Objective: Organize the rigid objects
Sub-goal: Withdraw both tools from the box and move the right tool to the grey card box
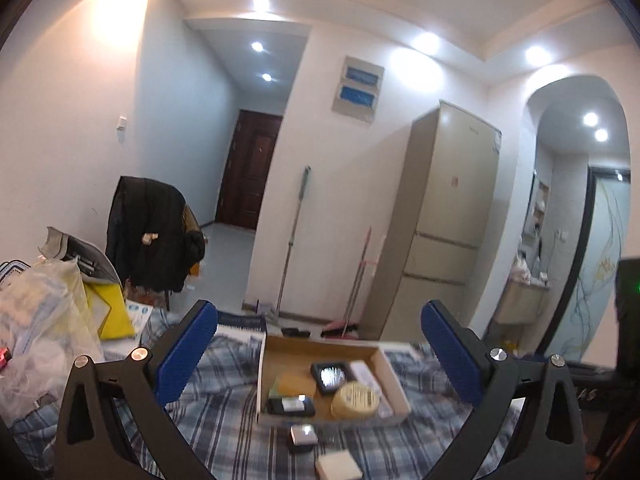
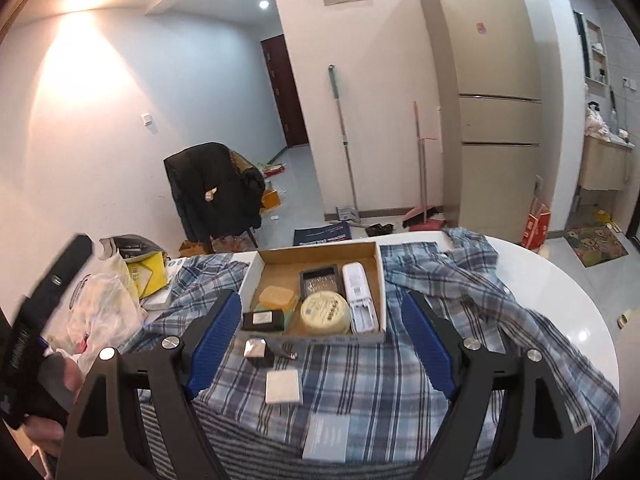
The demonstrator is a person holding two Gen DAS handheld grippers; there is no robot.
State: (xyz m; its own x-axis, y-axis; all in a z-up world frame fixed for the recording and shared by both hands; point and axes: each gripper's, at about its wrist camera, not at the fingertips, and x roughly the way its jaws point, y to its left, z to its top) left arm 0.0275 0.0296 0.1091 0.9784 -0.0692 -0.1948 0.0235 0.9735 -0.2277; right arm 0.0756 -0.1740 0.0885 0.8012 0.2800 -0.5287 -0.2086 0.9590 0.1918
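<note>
An open cardboard box sits on the plaid cloth, holding a white remote, a round yellow tin, a black tray, a yellow case and a black pack. In front of it lie a small black block with a silver top, a white square and a pale card. My right gripper hovers open over these, empty. My left gripper is open and empty, raised before the same box.
The plaid cloth covers a round white table. Plastic bags and a yellow carton crowd its left side. A chair with a black jacket, a mop, a broom and a fridge stand beyond.
</note>
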